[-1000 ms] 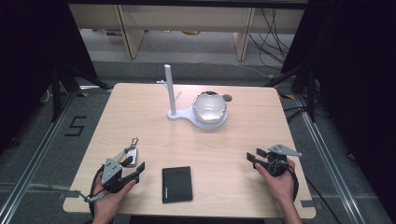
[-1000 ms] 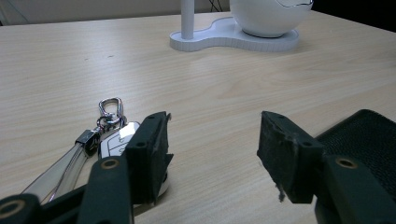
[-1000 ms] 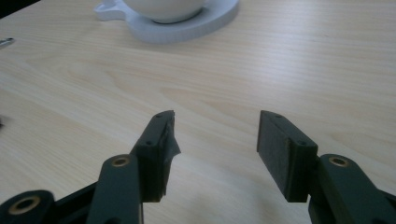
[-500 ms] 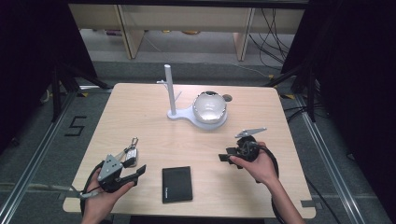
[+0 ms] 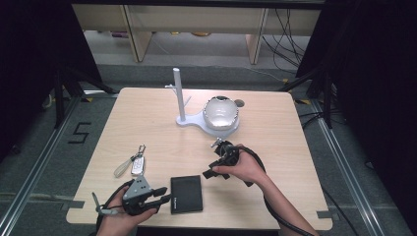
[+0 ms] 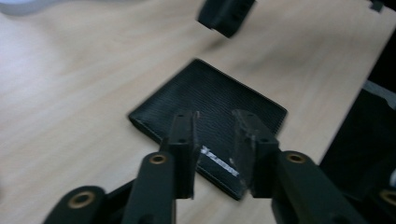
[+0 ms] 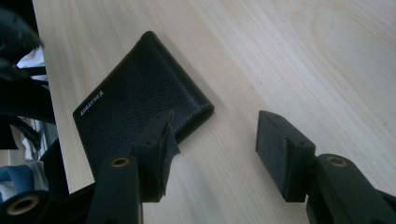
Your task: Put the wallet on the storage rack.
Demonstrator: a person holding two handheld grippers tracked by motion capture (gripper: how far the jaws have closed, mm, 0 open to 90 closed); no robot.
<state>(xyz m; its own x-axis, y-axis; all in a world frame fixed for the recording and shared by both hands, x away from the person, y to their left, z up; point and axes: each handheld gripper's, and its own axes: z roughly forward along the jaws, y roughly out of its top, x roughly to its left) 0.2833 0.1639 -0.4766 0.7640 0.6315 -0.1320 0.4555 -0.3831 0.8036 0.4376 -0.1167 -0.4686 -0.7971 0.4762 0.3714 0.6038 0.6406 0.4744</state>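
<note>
A black leather wallet [image 5: 187,194] lies flat near the table's front edge. My left gripper [image 5: 164,198] is at its left edge. In the left gripper view the wallet [image 6: 210,100] lies just beyond and under the gripper [image 6: 215,135]. Its jaws have just been closing and now stand a narrow gap apart, with nothing pinched between them. My right gripper [image 5: 212,161] hovers just right of and beyond the wallet, jaws wide apart. In the right gripper view the gripper [image 7: 219,130] stands open over bare wood, and the wallet [image 7: 135,93] sits behind its left jaw.
A bunch of keys [image 5: 133,164] with a fob lies left of the wallet. At the back stand a white post on a base [image 5: 179,96] and a white dome-shaped object [image 5: 221,113]. The wooden table [image 5: 295,147] ends close behind the wallet.
The right hand has swung left from the table's right side to the wallet. The left gripper has moved right to the wallet's edge, and its jaws have narrowed.
</note>
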